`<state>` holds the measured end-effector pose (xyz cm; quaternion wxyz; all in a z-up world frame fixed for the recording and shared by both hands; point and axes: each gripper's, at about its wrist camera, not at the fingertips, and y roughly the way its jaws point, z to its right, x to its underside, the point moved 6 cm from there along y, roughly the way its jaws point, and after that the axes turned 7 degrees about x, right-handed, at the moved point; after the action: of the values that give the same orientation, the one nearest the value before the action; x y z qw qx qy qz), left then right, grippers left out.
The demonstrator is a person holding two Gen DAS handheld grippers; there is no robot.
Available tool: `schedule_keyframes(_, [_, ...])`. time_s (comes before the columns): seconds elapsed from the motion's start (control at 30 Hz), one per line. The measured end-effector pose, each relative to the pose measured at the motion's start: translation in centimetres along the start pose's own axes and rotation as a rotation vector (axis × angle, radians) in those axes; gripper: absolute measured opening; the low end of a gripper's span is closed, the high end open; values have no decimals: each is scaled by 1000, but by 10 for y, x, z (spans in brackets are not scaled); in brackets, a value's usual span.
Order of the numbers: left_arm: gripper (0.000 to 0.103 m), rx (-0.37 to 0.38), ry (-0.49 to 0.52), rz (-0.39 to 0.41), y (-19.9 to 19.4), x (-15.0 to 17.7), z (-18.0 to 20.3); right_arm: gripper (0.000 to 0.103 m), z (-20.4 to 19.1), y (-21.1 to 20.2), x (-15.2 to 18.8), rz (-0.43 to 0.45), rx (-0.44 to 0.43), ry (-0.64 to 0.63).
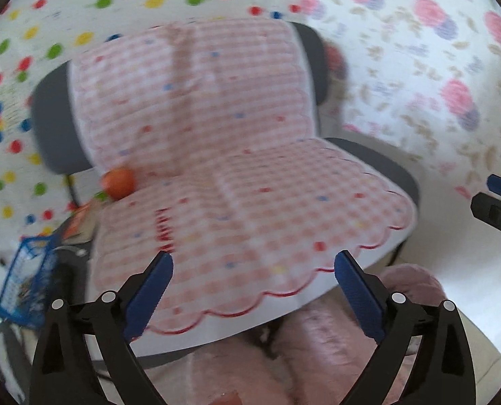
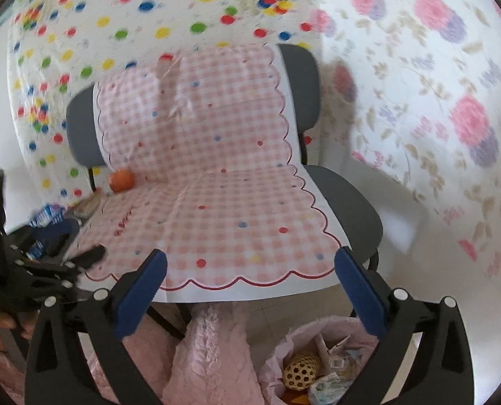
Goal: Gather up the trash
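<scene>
**Both grippers hovering wide before the covered chair**

Hovering with jaws spread wide and holding nothing: left gripper [image 1: 254, 290], blue pads framing the front scalloped edge of the pink checked cover [image 1: 250, 209]. Doing likewise: right gripper [image 2: 250, 290], jaws equally wide and empty, poised over the same front edge.

Sitting low on the floor, just under the right gripper's right finger: a pink trash bag [image 2: 284, 347], mouth gaping, already holding a woven wicker ball [image 2: 300, 371] and several crumpled wrappers [image 2: 331, 381]. Lying beside it, toward the chair legs: a pink fluffy fabric [image 2: 213, 354], partly hidden by the grippers.

Spreading beyond the pads: the checked cover draped over seat and backrest of a grey chair [image 2: 351, 216], dotted in red, blue and yellow.

Resting at the rear left corner of the seat, where seat meets backrest: a small orange fruit [image 1: 119, 182], touching the cover.

Leaning left of the chair, lower down: a blue mesh basket [image 1: 27, 283], blurred, contents unclear; some more blurred litter near it.

Hanging behind everything: a polka-dot sheet [image 2: 115, 27] at left and a floral sheet [image 2: 436, 67] at right.
</scene>
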<state>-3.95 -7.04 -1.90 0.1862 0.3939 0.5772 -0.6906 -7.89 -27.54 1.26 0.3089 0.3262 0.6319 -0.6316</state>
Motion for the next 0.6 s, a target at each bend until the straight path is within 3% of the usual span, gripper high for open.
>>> schedule_keyframes(0.13, [95, -112, -74, -12, -17, 3, -39, 97, -19, 5, -10, 5, 22, -59])
schedule_keyframes(0.27, [95, -176, -119, -12, -34, 7, -67, 97, -29, 5, -19, 21, 12, -59])
schedule_keyframes(0.6, [95, -212, -153, 2, -50, 4, -93, 97, -52, 15, -31, 23, -16, -67])
